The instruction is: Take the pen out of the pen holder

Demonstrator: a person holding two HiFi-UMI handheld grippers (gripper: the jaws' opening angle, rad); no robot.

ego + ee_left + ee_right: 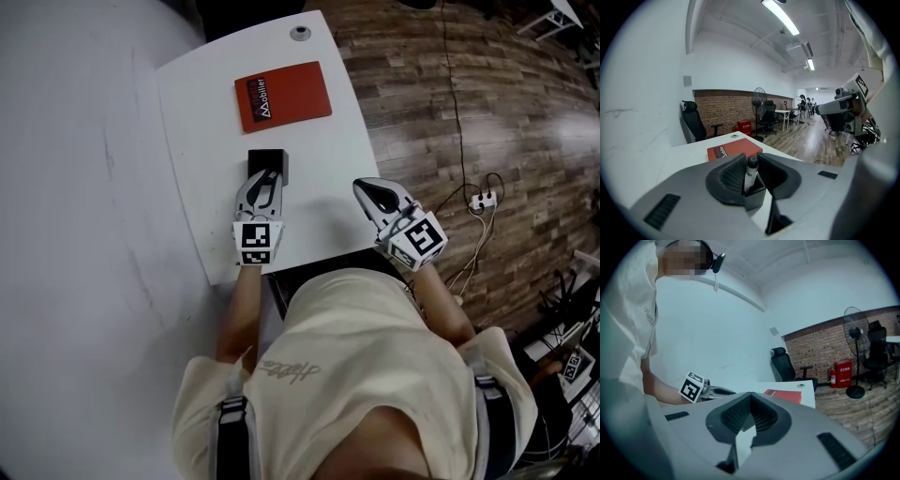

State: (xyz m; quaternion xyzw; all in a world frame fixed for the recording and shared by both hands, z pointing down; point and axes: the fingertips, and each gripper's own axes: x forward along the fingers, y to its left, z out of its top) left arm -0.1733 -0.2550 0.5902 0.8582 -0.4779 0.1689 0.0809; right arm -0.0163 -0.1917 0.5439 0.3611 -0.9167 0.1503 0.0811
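Note:
A black pen holder (269,157) stands mid-table on the white table (202,112). In the left gripper view a white pen with a black cap (749,178) stands upright in the dark grey pen holder (755,198). My left gripper (264,178) reaches the holder from the near side. Its jaws (750,161) sit on either side of the pen's upper end, both touching it. My right gripper (367,190) hovers near the table's right edge, about a hand's width right of the holder. It is shut (751,397) with nothing in it.
A red book (281,96) lies flat beyond the holder. A round cable grommet (300,33) sits at the table's far edge. A white wall runs along the left. Wooden floor with a power strip (481,200) and cables lies to the right.

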